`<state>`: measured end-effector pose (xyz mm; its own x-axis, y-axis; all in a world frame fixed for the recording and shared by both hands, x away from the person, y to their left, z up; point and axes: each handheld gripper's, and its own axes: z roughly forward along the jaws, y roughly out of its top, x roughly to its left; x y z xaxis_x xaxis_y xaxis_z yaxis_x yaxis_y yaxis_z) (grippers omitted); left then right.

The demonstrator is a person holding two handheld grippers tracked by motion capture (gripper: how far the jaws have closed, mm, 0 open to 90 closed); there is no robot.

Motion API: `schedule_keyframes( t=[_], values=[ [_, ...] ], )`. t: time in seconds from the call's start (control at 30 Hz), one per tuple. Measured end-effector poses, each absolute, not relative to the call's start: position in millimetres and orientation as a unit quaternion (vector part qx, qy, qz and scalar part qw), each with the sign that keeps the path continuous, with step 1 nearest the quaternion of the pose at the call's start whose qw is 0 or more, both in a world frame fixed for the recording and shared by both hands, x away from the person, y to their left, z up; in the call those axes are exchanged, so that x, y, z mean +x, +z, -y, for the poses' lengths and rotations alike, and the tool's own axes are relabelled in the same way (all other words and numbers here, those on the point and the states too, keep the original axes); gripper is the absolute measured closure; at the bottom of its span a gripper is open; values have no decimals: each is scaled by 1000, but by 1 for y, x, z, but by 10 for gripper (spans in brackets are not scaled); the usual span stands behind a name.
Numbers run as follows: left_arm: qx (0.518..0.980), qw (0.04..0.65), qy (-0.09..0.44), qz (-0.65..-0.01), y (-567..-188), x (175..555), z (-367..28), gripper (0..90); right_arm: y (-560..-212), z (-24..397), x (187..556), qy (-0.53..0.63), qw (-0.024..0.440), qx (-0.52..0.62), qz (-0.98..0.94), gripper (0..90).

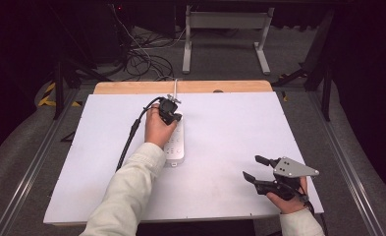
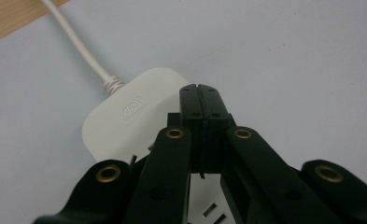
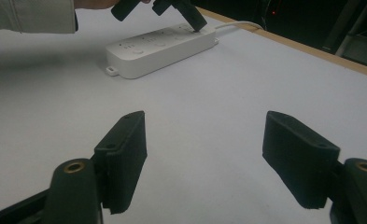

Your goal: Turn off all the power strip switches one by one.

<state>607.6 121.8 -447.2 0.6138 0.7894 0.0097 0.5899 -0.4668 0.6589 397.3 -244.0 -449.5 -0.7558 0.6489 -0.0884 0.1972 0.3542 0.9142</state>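
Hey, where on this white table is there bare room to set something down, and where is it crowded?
Bare patches: the wide stretch right of the power strip out to the table's right edge, and the left side beyond the left gripper's cable. Crowded: the strip's far end, where the left gripper presses with jaws together, and the near-right corner, where the open right gripper sits.

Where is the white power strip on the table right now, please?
In the high view the power strip lies left of centre on the white table, lengthwise away from the person, with the shut left gripper on its far, cable end.
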Motion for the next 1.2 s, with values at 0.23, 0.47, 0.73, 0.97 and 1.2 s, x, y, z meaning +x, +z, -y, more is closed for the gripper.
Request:
schedule_keyframes(
  t=[0.23,0.47,0.73,0.97,1.2],
  values=[
    [840,315,159,-412,-449,608,-121,900,-450,244,397,501,225,267,-792,317],
    [841,313,163,-410,-450,607,-118,900,-450,244,397,501,224,267,-792,317],
    [840,311,170,-411,-451,605,-117,900,-450,244,397,502,224,266,-792,317],
    [838,306,182,-414,-451,603,-114,900,-450,245,397,501,224,266,-792,317],
    [831,314,176,-423,-454,602,-116,900,-450,246,396,501,224,267,-792,317]
  ],
)
